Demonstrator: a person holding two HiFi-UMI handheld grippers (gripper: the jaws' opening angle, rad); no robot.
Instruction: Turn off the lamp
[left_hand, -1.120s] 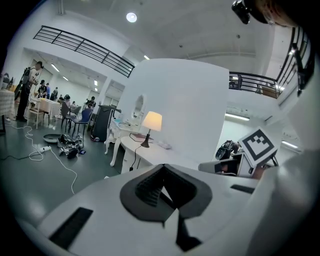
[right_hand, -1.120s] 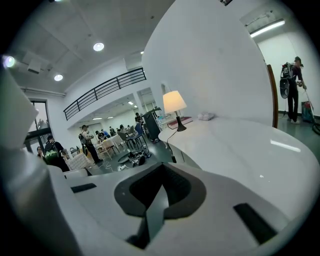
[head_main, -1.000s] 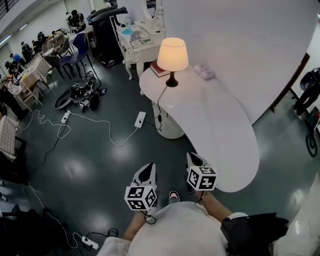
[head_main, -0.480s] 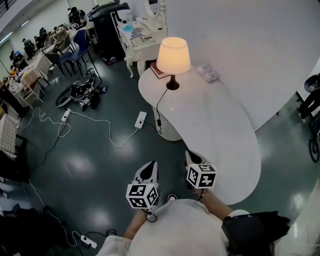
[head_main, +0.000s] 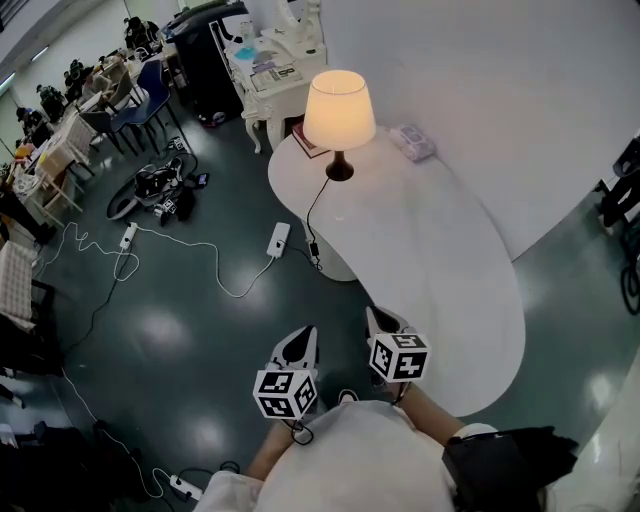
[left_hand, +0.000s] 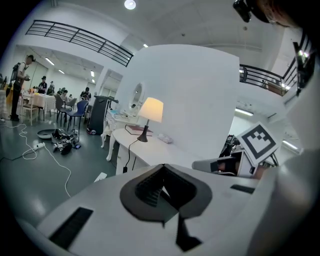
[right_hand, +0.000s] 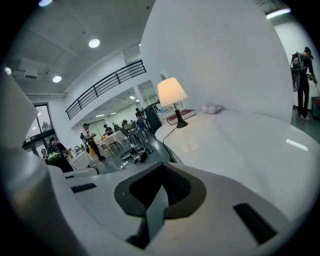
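The lamp (head_main: 339, 115) is lit at the far end of the white table (head_main: 440, 260), well ahead of both pairs of jaws, its cord (head_main: 312, 212) trailing off the edge. The left gripper (head_main: 296, 345) and right gripper (head_main: 386, 325) are closed and empty. Nothing is done yet: the approach and the switching remain.

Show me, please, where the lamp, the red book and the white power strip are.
lamp (head_main: 338, 108), head view, middle of the lit shade.
red book (head_main: 304, 143), head view, cover left of the shade.
white power strip (head_main: 279, 239), head view, middle of its casing.
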